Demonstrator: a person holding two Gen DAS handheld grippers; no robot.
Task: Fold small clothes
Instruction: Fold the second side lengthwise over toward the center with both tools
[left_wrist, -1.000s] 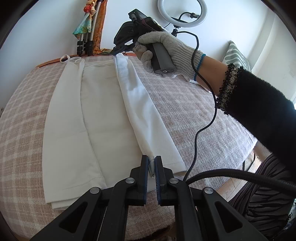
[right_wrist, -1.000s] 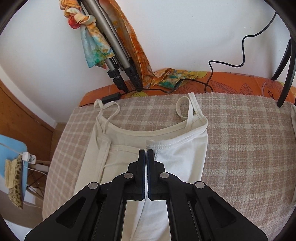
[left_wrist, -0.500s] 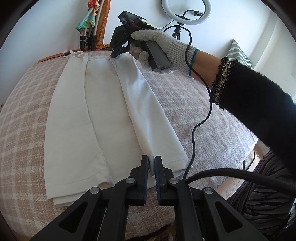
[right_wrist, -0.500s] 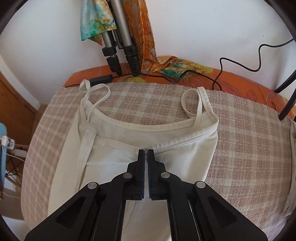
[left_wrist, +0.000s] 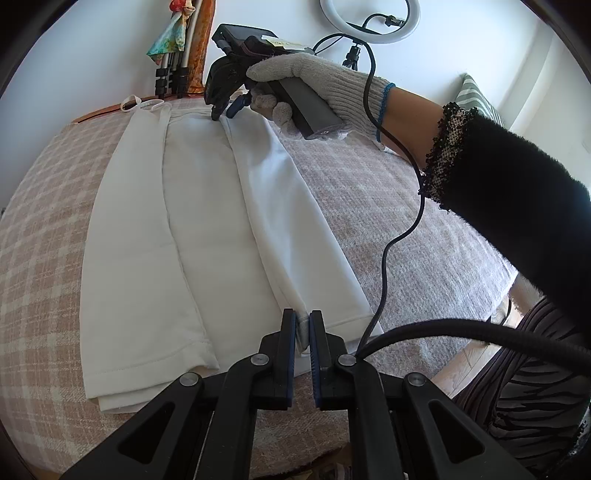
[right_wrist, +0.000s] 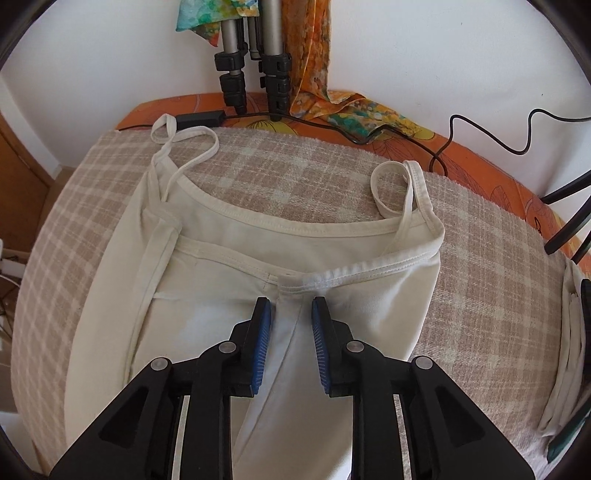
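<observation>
A white strappy top (left_wrist: 207, 221) lies flat on the checked blanket (left_wrist: 388, 206), both long sides folded in toward the middle. My left gripper (left_wrist: 302, 325) is shut on the hem of the right flap at the near end. At the far end a gloved hand (left_wrist: 325, 85) holds my right gripper (left_wrist: 225, 109) down on the neckline. In the right wrist view its jaws are opening over the top (right_wrist: 229, 280). The right gripper (right_wrist: 290, 306) straddles the flap's folded edge just below the neckline seam, and the blue pads (right_wrist: 263, 332) stand clear of the cloth.
Tripod legs (right_wrist: 255, 62), a colourful scarf (right_wrist: 347, 114) and black cables (right_wrist: 491, 136) sit at the far edge by the wall. A ring light (left_wrist: 369, 18) stands behind. Folded clothes (right_wrist: 569, 350) lie at the right edge. A black-sleeved arm (left_wrist: 517, 206) and a cable (left_wrist: 388, 251) cross the right side.
My right gripper came down onto the neckline, rolled a little, and its jaws parted from shut, letting go of the flap. The left gripper kept still on the hem.
</observation>
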